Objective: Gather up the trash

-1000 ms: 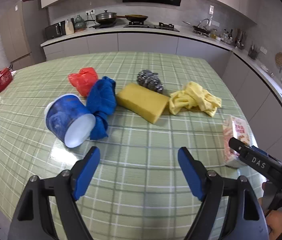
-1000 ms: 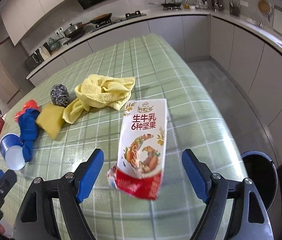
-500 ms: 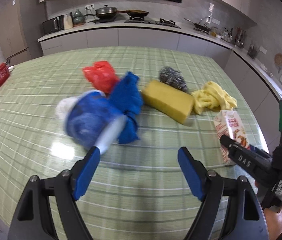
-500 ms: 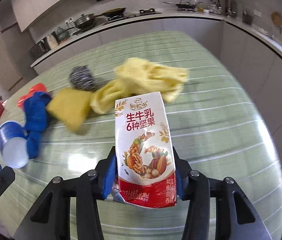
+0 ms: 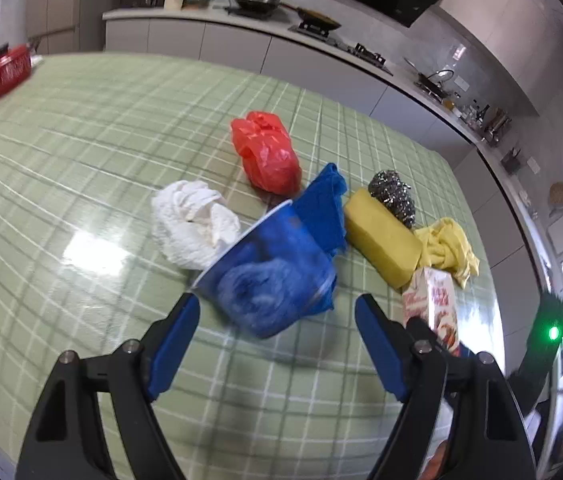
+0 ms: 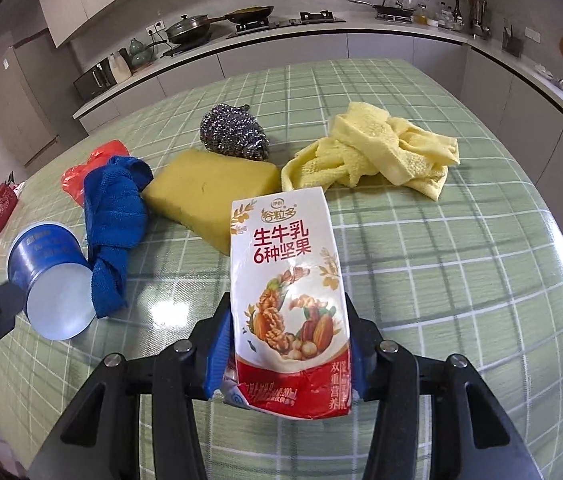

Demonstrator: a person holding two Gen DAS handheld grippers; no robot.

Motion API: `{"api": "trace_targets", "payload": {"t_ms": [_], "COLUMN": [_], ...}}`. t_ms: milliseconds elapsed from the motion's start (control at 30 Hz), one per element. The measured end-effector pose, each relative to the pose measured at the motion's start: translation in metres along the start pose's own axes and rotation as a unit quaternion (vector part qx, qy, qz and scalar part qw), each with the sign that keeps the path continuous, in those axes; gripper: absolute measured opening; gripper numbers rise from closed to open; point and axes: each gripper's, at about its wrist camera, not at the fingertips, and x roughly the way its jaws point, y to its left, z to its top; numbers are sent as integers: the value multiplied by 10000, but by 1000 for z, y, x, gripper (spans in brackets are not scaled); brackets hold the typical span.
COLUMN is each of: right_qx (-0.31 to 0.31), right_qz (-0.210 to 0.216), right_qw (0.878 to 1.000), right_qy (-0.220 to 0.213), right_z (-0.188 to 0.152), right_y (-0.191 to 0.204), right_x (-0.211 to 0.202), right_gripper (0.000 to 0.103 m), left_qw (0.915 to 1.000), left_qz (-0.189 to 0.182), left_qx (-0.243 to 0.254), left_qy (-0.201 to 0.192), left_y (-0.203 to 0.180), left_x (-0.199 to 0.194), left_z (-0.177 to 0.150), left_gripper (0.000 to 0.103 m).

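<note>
Your right gripper [image 6: 289, 356] has its fingers pressed on both sides of the milk carton [image 6: 287, 292], a white carton with a red base, red Chinese lettering and a picture of nuts; its lower end looks crumpled and it sits upright in your grip above the green checked worktop [image 6: 461, 260]. Your left gripper [image 5: 277, 316] stands with its fingers wide and holding nothing, just short of the blue cup [image 5: 269, 276], which lies tipped on its side, blurred. Touching the cup's far side are a crumpled white paper towel [image 5: 193, 224] and a blue cloth [image 5: 323, 208]. Behind them sits a red plastic bag [image 5: 267, 156]. Further right lie a yellow sponge [image 6: 209, 192], a steel scourer [image 6: 233, 136] and a yellow cloth [image 6: 385, 152].
</note>
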Motion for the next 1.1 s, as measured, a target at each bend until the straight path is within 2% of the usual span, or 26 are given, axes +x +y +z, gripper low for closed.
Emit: {"api": "trace_targets", "payload": {"t_ms": [200, 400, 533, 633, 733, 867, 933, 1100], "right_qx": [-40, -119, -216, -314, -507, -719, -857, -1024], "right_qz": [-18, -48, -292, -340, -140, 218, 422, 814], "right_qw": [10000, 9999, 9989, 9966, 9943, 9938, 9925, 9894], "right_qy": [11, 0, -286, -676, -925, -825, -767, -628], "right_z": [0, 2, 7, 14, 19, 19, 17, 8], "right_y": [2, 6, 10, 17, 34, 55, 67, 90], "right_x": [2, 3, -7, -26, -39, -35, -31, -22], "right_gripper": [52, 52, 64, 65, 65, 65, 65, 65], "left_qw": [9995, 9993, 9993, 9994, 9996, 9989, 9976, 9965], "left_qz": [68, 276, 305, 287, 291, 412, 595, 796], "left_qx": [-208, -136, -43, 1, 15, 88, 105, 78], "left_qy": [208, 214, 203, 168, 23, -221, -343, -242], "left_y": [2, 21, 30, 34, 40, 51, 58, 71], "left_x": [26, 26, 16, 8, -4, -22, -28, -22], "left_z": [13, 18, 12, 7, 3, 2, 2, 3], "left_gripper": [81, 82, 82, 82, 82, 82, 82, 82]}}
